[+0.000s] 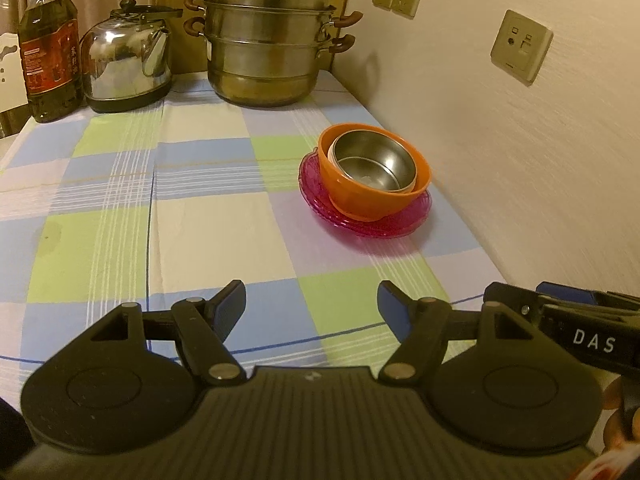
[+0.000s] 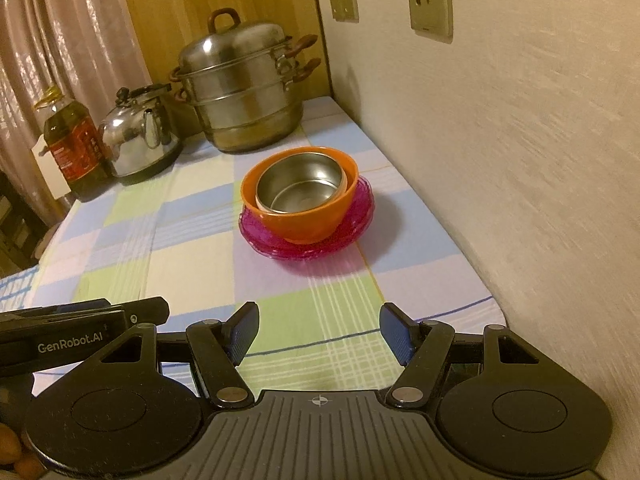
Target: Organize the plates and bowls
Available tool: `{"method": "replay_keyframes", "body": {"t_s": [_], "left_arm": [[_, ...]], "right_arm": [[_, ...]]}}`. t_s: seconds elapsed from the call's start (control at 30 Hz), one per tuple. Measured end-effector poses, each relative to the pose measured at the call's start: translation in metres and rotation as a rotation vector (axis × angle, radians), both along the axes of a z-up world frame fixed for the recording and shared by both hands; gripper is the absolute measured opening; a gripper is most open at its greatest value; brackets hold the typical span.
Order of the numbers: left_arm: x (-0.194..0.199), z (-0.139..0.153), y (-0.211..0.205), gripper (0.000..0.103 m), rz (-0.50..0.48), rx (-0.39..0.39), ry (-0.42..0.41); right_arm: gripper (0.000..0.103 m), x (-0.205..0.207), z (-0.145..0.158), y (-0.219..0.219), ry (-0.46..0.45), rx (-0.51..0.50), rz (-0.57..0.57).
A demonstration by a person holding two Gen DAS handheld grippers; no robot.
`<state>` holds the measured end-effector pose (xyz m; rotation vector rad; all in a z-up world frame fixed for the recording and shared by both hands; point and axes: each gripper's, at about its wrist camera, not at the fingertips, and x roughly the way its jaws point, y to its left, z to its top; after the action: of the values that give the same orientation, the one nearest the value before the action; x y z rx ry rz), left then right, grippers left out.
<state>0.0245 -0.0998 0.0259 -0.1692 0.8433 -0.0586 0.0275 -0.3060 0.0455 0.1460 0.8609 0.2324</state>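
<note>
A steel bowl sits inside an orange bowl, which stands on stacked pink plates near the wall on the right of the table. The same stack shows in the right wrist view: steel bowl, orange bowl, pink plates. My left gripper is open and empty, held above the near table edge, well short of the stack. My right gripper is open and empty, also short of the stack. Each gripper shows at the other's side view.
A steel steamer pot, a kettle and an oil bottle stand along the back of the checked tablecloth. A wall with sockets runs along the right side. A curtain hangs at back left.
</note>
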Motion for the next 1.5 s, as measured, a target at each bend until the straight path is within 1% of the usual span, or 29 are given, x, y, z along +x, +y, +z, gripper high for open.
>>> {"method": "replay_keyframes", "body": {"t_s": [0.27, 0.4, 0.6, 1.0, 1.5], "left_arm": [[-0.015, 0.002, 0.002, 0.071, 0.008, 0.018, -0.004], [-0.021, 0.003, 0.0, 0.071, 0.004, 0.052, -0.008], [-0.032, 0.007, -0.003, 0.071, 0.008, 0.068, -0.024], [-0.043, 0.01, -0.005, 0.071, 0.015, 0.074, -0.035], [-0.045, 0.006, -0.005, 0.071, 0.015, 0.07, -0.029]], "right_arm": [[0.067, -0.013, 0.007, 0.003, -0.016, -0.01, 0.014], [0.067, -0.02, 0.009, 0.004, -0.021, -0.006, 0.024], [0.067, -0.029, 0.015, 0.005, -0.039, -0.017, 0.023], [0.067, -0.038, 0.021, 0.01, -0.055, -0.019, 0.034], [0.067, -0.043, 0.021, 0.012, -0.059, -0.022, 0.033]]}}
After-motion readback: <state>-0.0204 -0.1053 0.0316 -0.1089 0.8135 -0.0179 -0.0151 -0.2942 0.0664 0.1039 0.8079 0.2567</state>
